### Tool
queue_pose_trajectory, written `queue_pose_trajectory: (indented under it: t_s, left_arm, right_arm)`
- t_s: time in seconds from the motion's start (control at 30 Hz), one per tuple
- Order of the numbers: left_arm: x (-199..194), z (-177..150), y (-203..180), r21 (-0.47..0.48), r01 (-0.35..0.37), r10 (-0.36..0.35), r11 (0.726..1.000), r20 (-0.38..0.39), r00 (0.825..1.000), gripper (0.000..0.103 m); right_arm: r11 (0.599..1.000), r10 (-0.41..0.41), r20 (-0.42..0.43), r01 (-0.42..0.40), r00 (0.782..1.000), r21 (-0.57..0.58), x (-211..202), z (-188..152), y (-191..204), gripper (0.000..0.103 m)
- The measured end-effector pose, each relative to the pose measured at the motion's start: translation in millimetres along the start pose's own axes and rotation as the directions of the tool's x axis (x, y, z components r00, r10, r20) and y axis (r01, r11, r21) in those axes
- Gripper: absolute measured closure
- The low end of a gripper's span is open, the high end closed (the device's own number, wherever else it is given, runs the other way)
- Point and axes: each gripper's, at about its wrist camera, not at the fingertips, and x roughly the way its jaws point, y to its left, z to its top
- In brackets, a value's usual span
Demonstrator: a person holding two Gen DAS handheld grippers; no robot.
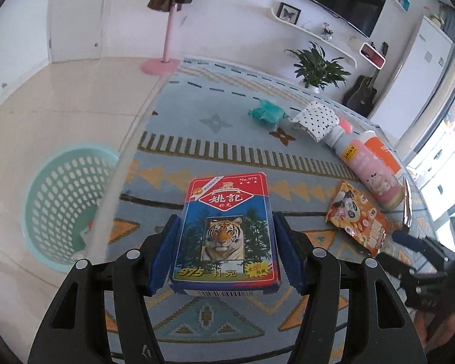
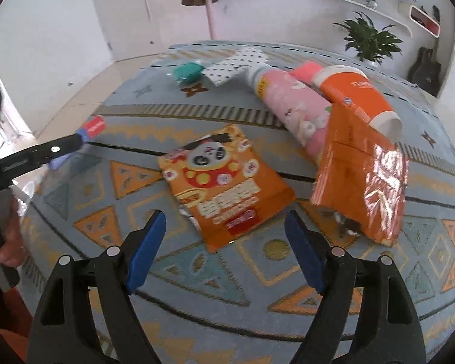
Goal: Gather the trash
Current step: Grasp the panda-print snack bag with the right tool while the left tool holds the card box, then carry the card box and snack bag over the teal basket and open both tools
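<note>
Left wrist: card box (image 1: 226,233) in left tongs (image 1: 226,236)

The left gripper (image 1: 226,244) pointed steeply downward, its blue jaws clamped against both sides of a card box (image 1: 227,230). The right gripper (image 2: 224,248) also tilted downward, jaws spread wide with nothing between them. A hand (image 2: 7,239) gripped the left gripper's handle.

The green basket (image 1: 66,206) is partly hidden behind the table (image 1: 197,127) edge. Small print on the card box (image 1: 227,230) is unreadable. The snack packet (image 2: 224,185) is blurred; a pink item (image 2: 306,71) sits mostly hidden behind the bottles.
</note>
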Motion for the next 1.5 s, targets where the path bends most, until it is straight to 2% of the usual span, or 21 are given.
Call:
queue_pose_trajectory:
  t_s: [0.07,0.2,0.3,0.4,0.5,0.63,0.73,0.87,0.93,0.97,1.03,1.07,1.1,1.13,1.3,1.5]
  left_arm:
    - [-3.1,1.0,0.6,0.011,-0.011,0.011,1.000,0.016,1.000,0.044]
    - [-10.5,4.6,3.3,0.030,-0.056,0.054,0.998,0.050,0.997,0.044]
    - [-13.8,8.0,9.1,0.005,-0.030,0.030,1.000,0.062,0.998,0.044]
    - [-15.0,10.2,10.8,-0.003,-0.029,0.029,1.000,0.069,0.997,0.044]
    - [-14.7,10.7,10.5,-0.002,-0.024,0.024,1.000,0.071,0.997,0.044]
    - [-12.2,10.6,8.8,0.001,-0.023,0.023,1.000,0.066,0.998,0.044]
    - [-10.9,11.2,6.6,0.003,-0.019,0.019,1.000,0.066,0.998,0.044]
    - [-9.2,11.8,4.4,0.014,-0.021,0.020,1.000,0.065,0.998,0.044]
    - [-8.7,12.1,4.6,0.012,-0.022,0.021,1.000,0.065,0.998,0.044]
    - [-9.0,12.3,4.6,0.011,-0.021,0.020,1.000,0.067,0.998,0.044]
    - [-10.3,12.7,5.0,0.012,-0.020,0.019,1.000,0.071,0.997,0.044]
    - [-10.9,12.4,5.1,0.011,-0.021,0.020,1.000,0.073,0.997,0.044]
    - [-11.3,12.5,5.4,0.009,-0.021,0.020,1.000,0.075,0.997,0.044]
    - [-11.7,12.6,5.8,0.007,-0.020,0.019,1.000,0.076,0.997,0.044]
    - [-13.6,15.5,8.7,-0.016,-0.013,0.015,1.000,0.087,0.996,0.044]
    - [-29.3,21.1,17.1,-0.056,-0.012,0.019,0.998,0.129,0.991,0.044]
  right_arm:
    - [1.000,-0.019,0.012,0.019,1.000,-0.008,-0.5,6.5,0.2,0.026]
    - [0.999,-0.004,0.017,0.005,1.000,-0.054,3.1,16.2,12.4,0.026]
    - [0.997,-0.009,-0.021,0.007,1.000,-0.076,18.6,18.1,24.7,0.026]
    - [0.996,-0.056,-0.070,0.051,0.996,-0.072,36.8,18.1,25.9,0.026]
    - [0.998,-0.054,-0.045,0.052,0.998,-0.045,37.2,18.6,20.8,0.027]
    - [0.999,-0.051,-0.033,0.050,0.998,-0.017,37.8,22.4,16.5,0.035]
    - [0.999,-0.039,-0.045,0.039,0.998,-0.005,38.7,27.4,19.5,0.035]
    - [0.996,-0.081,-0.060,0.080,0.995,-0.028,46.5,32.2,29.9,0.034]
    - [0.996,-0.089,-0.041,0.088,0.995,-0.024,48.7,33.6,31.5,0.034]
    - [0.996,-0.088,-0.037,0.088,0.995,-0.013,49.7,34.6,30.5,0.036]
    - [0.996,-0.085,-0.024,0.085,0.996,0.001,49.6,37.1,27.7,0.055]
    - [0.997,-0.075,-0.023,0.075,0.997,0.004,49.2,39.2,25.5,0.062]
    - [0.999,-0.044,-0.025,0.045,0.999,0.008,48.7,41.4,24.0,0.075]
    - [0.999,-0.037,-0.032,0.037,0.999,0.007,48.4,42.3,23.3,0.094]
    - [1.000,-0.017,-0.032,0.016,0.999,-0.021,47.4,48.7,24.5,0.102]
    - [0.996,0.061,0.070,-0.056,0.996,-0.073,6.7,73.9,46.2,0.103]
